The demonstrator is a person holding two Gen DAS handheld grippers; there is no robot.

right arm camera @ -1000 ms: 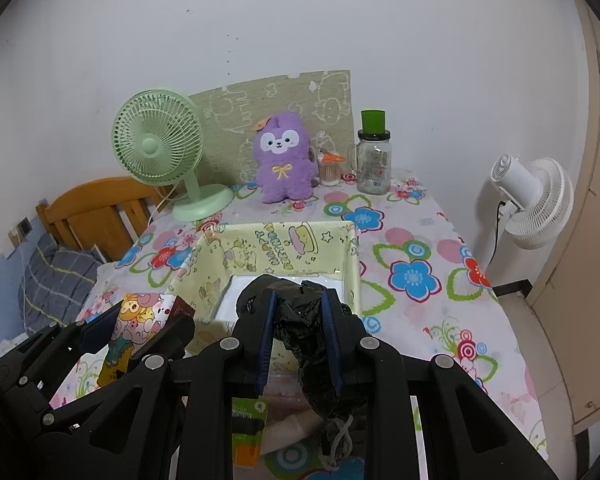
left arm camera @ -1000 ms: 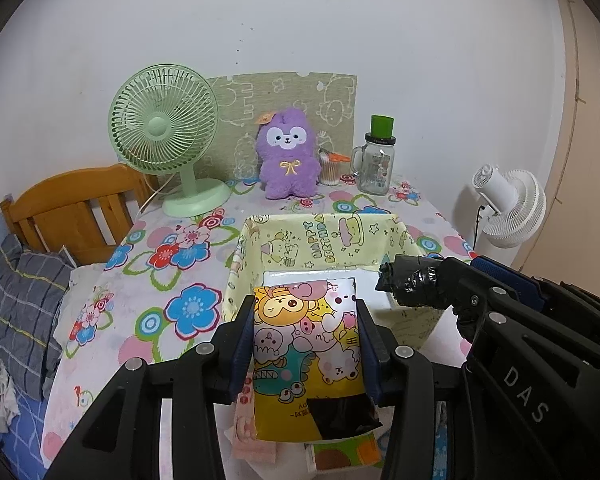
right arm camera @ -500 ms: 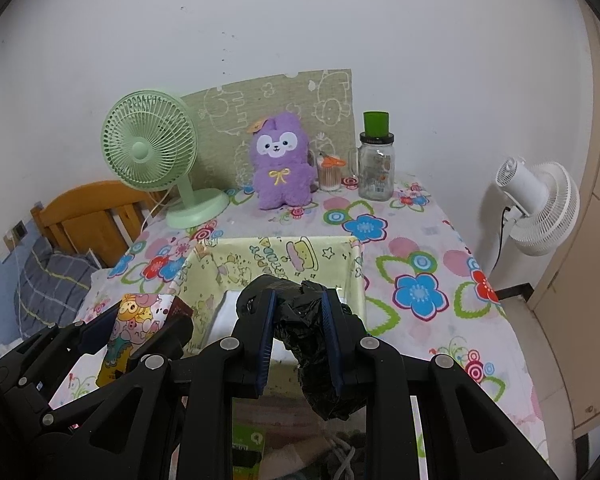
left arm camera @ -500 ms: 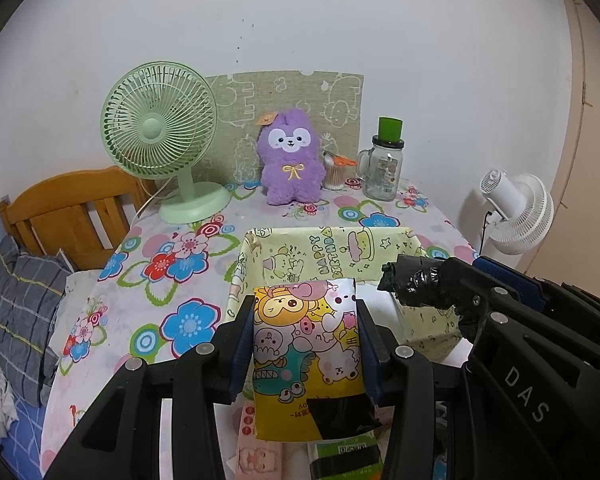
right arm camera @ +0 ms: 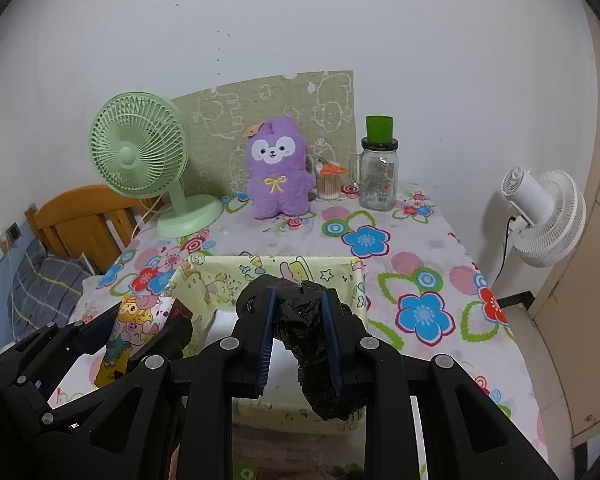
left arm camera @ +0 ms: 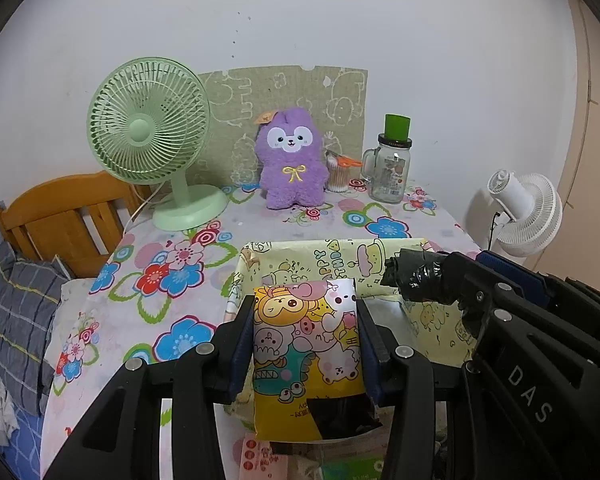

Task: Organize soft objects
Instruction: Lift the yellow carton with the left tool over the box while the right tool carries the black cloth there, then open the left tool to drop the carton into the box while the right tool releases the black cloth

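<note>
Currently the left tool (left arm camera: 305, 334) grips a cartoon pouch (left arm camera: 306, 354) and the right tool (right arm camera: 298, 338) pinches a crumpled black bag (right arm camera: 320, 356), both near the yellow box (right arm camera: 220, 280); the slack bag could snag its rim.

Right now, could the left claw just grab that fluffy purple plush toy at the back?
Probably not: the left claw is already shut on a yellow cartoon-print packet, and the purple plush toy sits beyond the yellow box.
</note>
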